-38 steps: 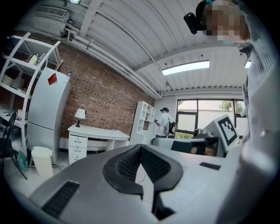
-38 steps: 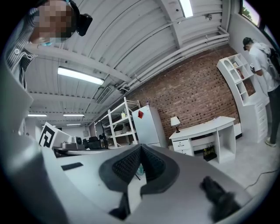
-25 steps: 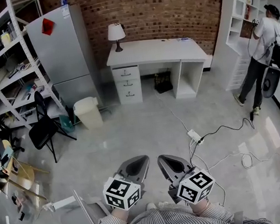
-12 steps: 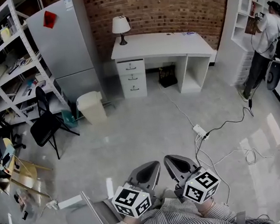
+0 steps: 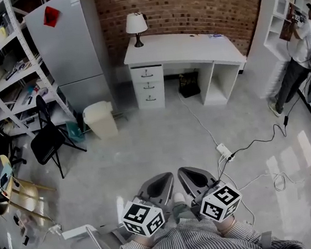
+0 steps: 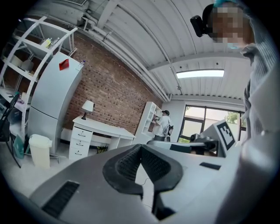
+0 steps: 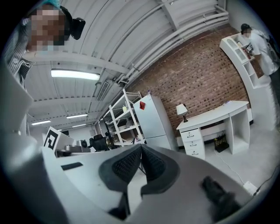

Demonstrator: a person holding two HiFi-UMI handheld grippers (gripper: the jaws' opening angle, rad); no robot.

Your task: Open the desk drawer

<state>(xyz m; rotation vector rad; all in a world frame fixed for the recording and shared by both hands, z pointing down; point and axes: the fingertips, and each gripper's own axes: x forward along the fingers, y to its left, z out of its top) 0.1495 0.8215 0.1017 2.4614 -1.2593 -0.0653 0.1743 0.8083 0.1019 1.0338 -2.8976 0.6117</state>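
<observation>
Bare grey floor (image 5: 157, 137) runs open to the desk (image 5: 183, 48) — its drawers (image 5: 148, 85) shut.
We hold the left gripper (image 5: 163, 179) and right gripper (image 5: 187, 174) closed, empty; the desk looms nearer than before.

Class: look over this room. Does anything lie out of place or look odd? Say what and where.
A white power strip lies loose on the open floor, its cables trailing across the way to the desk: a likely trip risk. The three drawers sit flush and shut.
</observation>
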